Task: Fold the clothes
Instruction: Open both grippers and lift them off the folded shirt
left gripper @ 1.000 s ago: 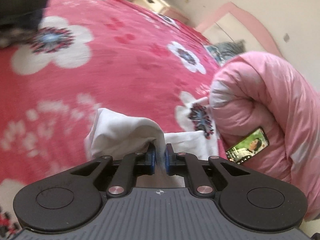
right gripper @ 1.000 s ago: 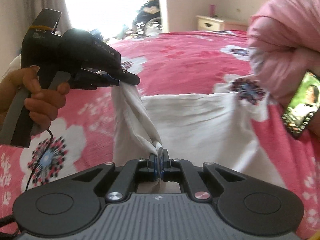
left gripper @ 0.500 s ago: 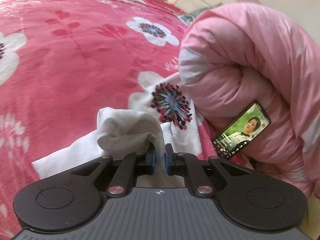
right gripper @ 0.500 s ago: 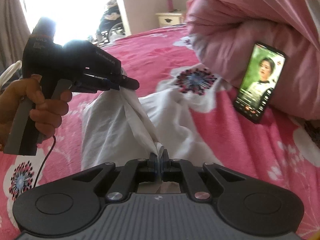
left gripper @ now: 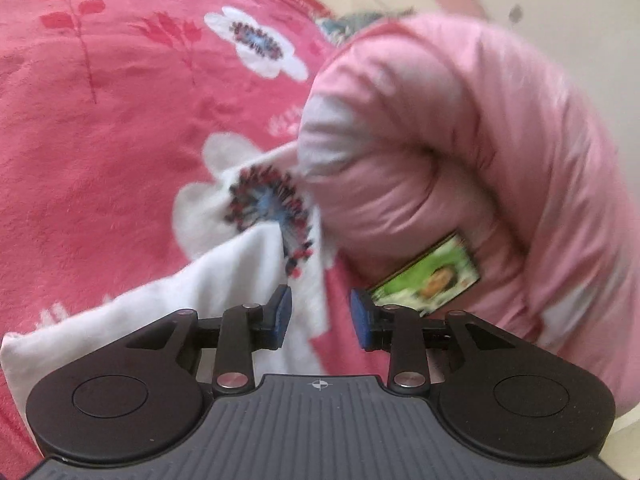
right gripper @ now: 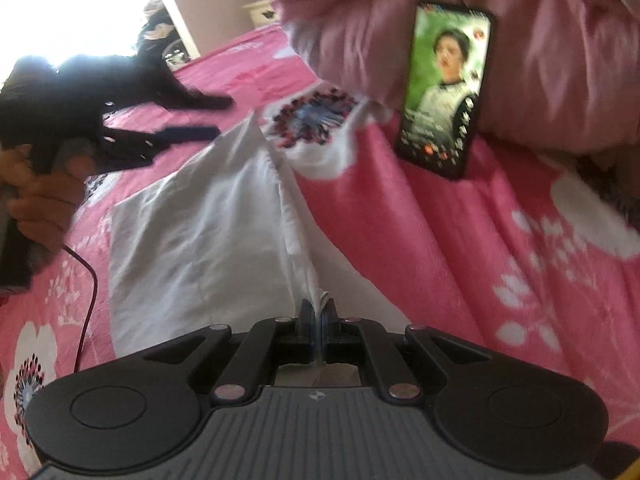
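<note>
A white garment (right gripper: pixel 200 236) lies flat on the pink flowered bedspread (right gripper: pixel 460 248); it also shows in the left wrist view (left gripper: pixel 224 284). My left gripper (left gripper: pixel 320 316) is open and empty just above the garment's far edge; it appears blurred in the right wrist view (right gripper: pixel 208 120), held in a hand. My right gripper (right gripper: pixel 318 316) is shut on the garment's near corner, with the cloth pulled taut up into the jaws.
A rolled pink duvet (left gripper: pixel 460 160) lies to the right. A phone (right gripper: pixel 444 84) with a lit screen leans against it; it also shows in the left wrist view (left gripper: pixel 432 280). A cable (right gripper: pixel 86 300) hangs from the left gripper.
My left gripper has opened and let go of the white garment, which has dropped flat onto the bed. Both grippers have moved toward the duvet. The right gripper still holds its corner.
</note>
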`<state>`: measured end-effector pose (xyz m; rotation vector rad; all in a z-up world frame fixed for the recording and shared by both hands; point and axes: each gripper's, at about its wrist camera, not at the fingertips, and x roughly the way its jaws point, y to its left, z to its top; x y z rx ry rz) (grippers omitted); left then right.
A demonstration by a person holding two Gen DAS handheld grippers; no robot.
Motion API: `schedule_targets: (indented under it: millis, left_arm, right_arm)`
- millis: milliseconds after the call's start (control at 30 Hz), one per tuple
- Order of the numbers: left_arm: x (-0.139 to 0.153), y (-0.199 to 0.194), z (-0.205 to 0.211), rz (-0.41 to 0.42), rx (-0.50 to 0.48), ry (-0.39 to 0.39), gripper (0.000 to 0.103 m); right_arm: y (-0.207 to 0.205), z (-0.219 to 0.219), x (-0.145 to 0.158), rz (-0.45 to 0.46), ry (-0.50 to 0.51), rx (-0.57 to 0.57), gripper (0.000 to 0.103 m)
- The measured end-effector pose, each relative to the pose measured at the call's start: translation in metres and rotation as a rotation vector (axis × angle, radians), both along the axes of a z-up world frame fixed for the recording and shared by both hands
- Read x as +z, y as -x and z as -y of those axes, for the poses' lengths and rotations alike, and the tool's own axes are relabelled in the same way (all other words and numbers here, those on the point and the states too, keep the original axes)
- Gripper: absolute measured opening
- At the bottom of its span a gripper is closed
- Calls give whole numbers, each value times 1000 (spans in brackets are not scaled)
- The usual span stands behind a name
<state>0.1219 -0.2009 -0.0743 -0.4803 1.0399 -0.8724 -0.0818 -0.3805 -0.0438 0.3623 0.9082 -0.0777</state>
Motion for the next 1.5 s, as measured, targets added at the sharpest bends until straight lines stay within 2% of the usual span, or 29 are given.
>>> schedule_targets:
  millis: [100, 200, 233, 367, 500, 600, 700, 767, 933, 1067, 1133, 1200, 1300, 1433, 1500]
  left_arm:
    - [5, -3, -14, 3, 24, 18, 32]
    - [11, 0, -36, 26, 35, 17, 32]
    - [13, 2, -45, 38, 38, 14, 32]
    - [20, 15, -75, 102, 56, -20, 34]
    - [17, 23, -88, 145, 54, -76, 35]
    - [11, 26, -82, 212, 30, -167, 35]
    - [1, 27, -68, 292, -10, -275, 35]
    - [-8, 25, -61, 312, -26, -315, 35]
    - [-19, 19, -58, 335, -12, -358, 35]
    - [-29, 11, -61, 305, 18, -363, 35]
    - [-34, 8, -63, 289, 28, -358, 35]
    - [-37, 6, -64, 284, 32, -354, 35]
    - [-34, 5, -65, 281, 32, -347, 35]
    - [-24, 4, -71, 270, 48, -326, 37]
    - [-18, 7, -76, 264, 63, -310, 38]
  right_arm:
    - [-1, 6, -4, -34, -36, -31, 7]
    - [0, 13, -1, -57, -27, -68, 23]
    - [3, 16, 4, -55, -7, -82, 32]
    - [8, 25, 28, -8, 87, -99, 33]
    - [-13, 27, 63, 118, 197, -55, 33]
    - [-47, 19, 77, 185, 180, 87, 35]
    - [-88, -5, 69, 185, 198, 289, 33]
    - [-114, -17, 56, 185, 207, 360, 33]
    - [-166, -25, 15, 169, 118, 417, 30]
    - [-193, -21, -28, 70, 187, 391, 29]
    - [-195, -7, -41, 58, 141, 364, 27]
    - [-192, 4, -38, 60, 100, 340, 27]
    - [-175, 13, -12, 88, 86, 343, 28]
    - [-142, 21, 26, 64, -26, 469, 30]
    - [-126, 25, 45, 51, -82, 531, 35]
